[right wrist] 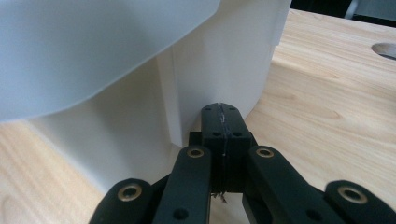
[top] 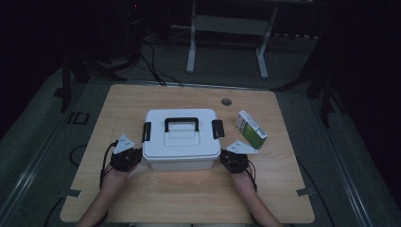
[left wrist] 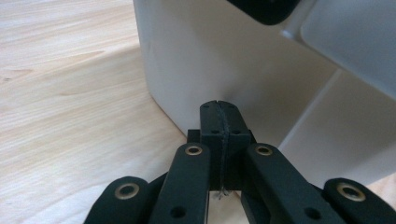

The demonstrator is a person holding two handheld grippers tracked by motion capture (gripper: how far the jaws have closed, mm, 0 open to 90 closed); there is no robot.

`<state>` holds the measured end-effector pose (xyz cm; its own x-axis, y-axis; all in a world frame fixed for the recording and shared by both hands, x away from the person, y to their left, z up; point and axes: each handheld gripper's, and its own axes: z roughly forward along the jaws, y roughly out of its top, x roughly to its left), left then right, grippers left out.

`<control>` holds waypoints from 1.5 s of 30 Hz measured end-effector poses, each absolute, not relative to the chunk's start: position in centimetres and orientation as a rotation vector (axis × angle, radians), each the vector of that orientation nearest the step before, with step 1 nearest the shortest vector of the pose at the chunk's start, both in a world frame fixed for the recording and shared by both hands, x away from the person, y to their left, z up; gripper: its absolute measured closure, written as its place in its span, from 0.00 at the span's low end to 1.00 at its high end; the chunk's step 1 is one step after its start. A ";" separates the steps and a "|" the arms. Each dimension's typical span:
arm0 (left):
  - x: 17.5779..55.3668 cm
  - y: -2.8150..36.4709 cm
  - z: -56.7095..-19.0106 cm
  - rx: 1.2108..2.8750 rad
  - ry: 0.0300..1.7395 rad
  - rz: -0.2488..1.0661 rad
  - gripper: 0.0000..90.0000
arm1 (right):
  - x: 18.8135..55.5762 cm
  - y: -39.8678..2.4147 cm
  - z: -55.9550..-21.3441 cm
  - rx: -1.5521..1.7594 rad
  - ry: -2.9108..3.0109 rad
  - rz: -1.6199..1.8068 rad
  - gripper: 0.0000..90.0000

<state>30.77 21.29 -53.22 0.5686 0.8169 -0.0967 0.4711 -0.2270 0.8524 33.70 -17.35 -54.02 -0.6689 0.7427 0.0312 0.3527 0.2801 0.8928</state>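
I have the white box (top: pixel 181 140) mid-desk (top: pixel 142 203), between my left gripper (left wrist: pixel 218 105) and right gripper (right wrist: pixel 221 108), each at a near corner. Both pairs of fingers are pressed together, holding nothing. The box's long axis and black handle (top: pixel 181 122) run left-right.

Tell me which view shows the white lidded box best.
High view: the white box appears whole there, with its lid, black handle and side latches, between the shut left gripper and right gripper. The left and right gripper views show close-up parts of its wall and lid rim just beyond the closed jaws.
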 end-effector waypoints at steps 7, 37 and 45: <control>29.4 19.8 -53.2 1.897 1.010 0.458 1.00 | 31.9 -19.2 -53.9 0.981 2.176 1.346 1.00; 27.5 17.5 -53.3 1.900 0.955 0.392 1.00 | 28.5 -22.3 -53.7 1.032 2.166 1.344 1.00; 28.4 17.7 -53.1 1.911 0.972 0.419 1.00 | 29.7 -21.8 -53.8 1.038 2.155 1.349 1.00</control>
<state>28.44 17.73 -53.14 0.6298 0.7703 -0.0998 0.4570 -0.2636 0.8495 29.71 -21.79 -53.81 -0.6482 0.7596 0.0546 0.3812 0.2616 0.8867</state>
